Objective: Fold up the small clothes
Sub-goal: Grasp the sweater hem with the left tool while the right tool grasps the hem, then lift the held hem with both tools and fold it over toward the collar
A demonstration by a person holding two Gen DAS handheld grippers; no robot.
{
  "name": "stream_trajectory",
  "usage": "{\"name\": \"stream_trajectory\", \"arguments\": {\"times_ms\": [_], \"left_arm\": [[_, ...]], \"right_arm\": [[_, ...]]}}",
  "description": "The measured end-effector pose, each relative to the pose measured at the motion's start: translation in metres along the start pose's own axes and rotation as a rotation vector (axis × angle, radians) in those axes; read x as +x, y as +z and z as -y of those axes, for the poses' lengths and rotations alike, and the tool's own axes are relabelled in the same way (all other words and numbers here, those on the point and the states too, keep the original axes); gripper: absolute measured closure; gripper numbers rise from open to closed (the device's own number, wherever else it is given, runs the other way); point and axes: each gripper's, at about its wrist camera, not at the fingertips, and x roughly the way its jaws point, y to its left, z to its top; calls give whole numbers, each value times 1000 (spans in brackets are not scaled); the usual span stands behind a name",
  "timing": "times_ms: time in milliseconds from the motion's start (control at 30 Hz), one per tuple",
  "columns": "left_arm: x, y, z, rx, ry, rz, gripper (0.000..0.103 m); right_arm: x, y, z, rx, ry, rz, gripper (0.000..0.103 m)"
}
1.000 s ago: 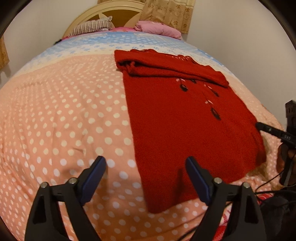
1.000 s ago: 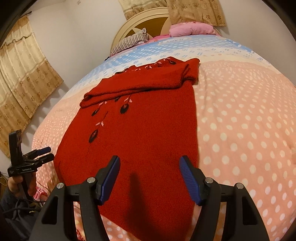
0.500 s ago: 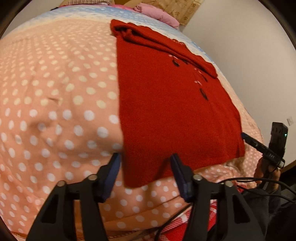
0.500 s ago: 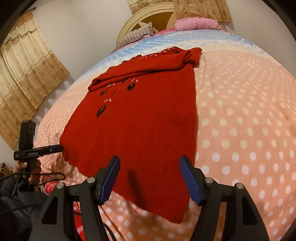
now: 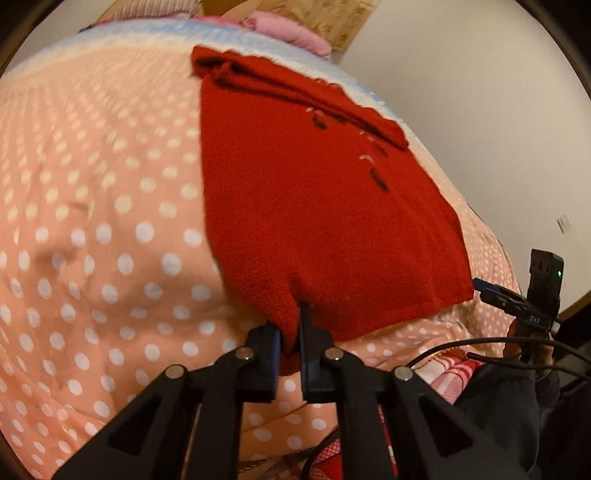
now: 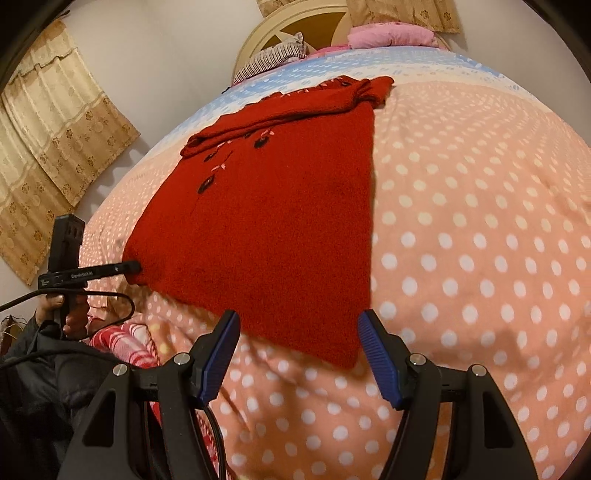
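Right wrist view: "CenRobot.AI" lettering along left gripper [image 6: 129, 266] beside red sweater [image 6: 273, 221].

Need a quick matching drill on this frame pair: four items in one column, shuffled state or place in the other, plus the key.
Column 1
1. left gripper
2. right gripper
3. red sweater
4. pink pillow

Column 2
A. lying flat on the dotted bedspread, sleeves folded across the top
B. at the head of the bed
C. jaws just closed, now pinching a hem corner
D. jaws apart above the other hem corner, pads not pressing

Pairs: 1-C, 2-D, 3-A, 4-B
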Motion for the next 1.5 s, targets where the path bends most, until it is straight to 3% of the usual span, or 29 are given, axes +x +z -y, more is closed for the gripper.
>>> {"name": "stream_trajectory", "arguments": {"times_ms": [133,467,533,633,900,1133,1500], "left_arm": [[-8,5,-2,5,-14,23,95],[-21,11,-6,-4,-53,61,95],[-21,12,-5,2,-61,62,95],[-20,12,-5,5,-67,61,95],[-29,17,-1,46,32,76,96],[-49,30,5,45,15,123,96],[-60,74,11,24,-24,229,96]], "right_arm": [[0,-2,9,29,-27,-5,36],[19,-3,19,113,43,-36,38],[23,-2,19,113,57,-55,78],[19,-2,15,90,50,-35,92],[-12,3,3,56,115,106,94],[-28,16,7,76,130,177,95],[-56,77,-8,-5,137,293,95]]}}
